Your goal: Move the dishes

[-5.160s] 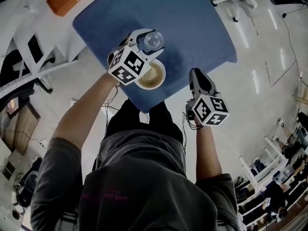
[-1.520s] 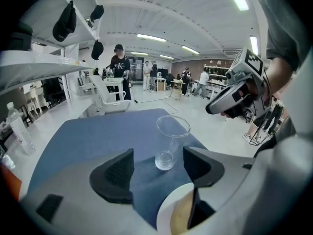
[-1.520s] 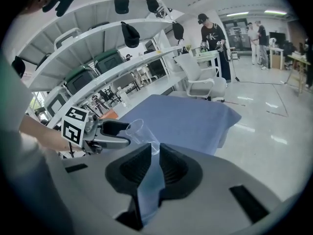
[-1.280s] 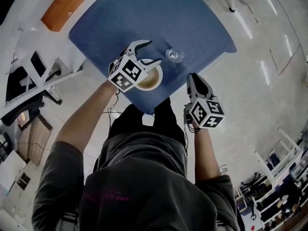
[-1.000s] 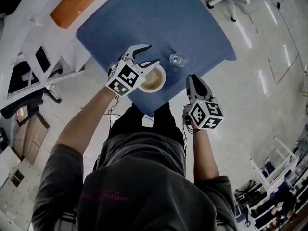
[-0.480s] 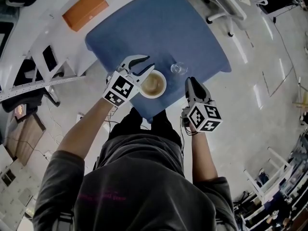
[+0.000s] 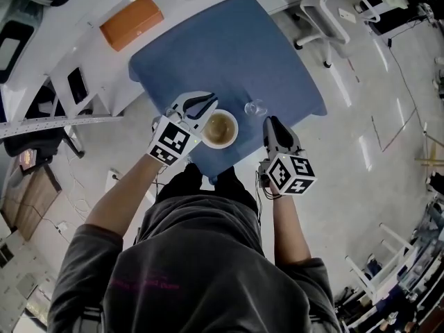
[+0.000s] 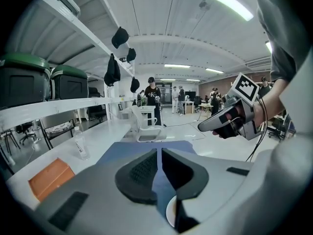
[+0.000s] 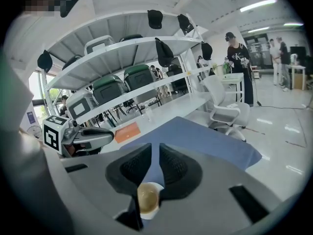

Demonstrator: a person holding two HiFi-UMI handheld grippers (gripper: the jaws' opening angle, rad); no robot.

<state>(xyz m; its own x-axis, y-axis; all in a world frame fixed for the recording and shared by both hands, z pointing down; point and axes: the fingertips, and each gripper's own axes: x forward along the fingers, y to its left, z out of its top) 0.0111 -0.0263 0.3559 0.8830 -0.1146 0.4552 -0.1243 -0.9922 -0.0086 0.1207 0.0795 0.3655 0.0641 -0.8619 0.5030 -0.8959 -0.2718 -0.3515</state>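
In the head view the table (image 7: 229, 47) fills the upper middle. The bowl (image 7: 220, 128) sits on its near corner, with the glass (image 7: 255, 107) just to its right and slightly farther back. The left gripper (image 7: 208, 104) is over the bowl's upper left edge, and the right gripper (image 7: 270, 121) is just below the glass. At upper left a box (image 7: 131, 22) lies on a counter (image 7: 76, 37). A chair (image 7: 322, 9) stands at upper right.

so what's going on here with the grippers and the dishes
A person holds a two-jaw gripper in each hand over a blue table. A white bowl and a clear glass stand near the table's closest corner, and neither is gripped. The left gripper hangs just left of the bowl; its jaws have just been closing, with nothing between them. The right gripper hangs to the bowl's right, jaws close together and empty.
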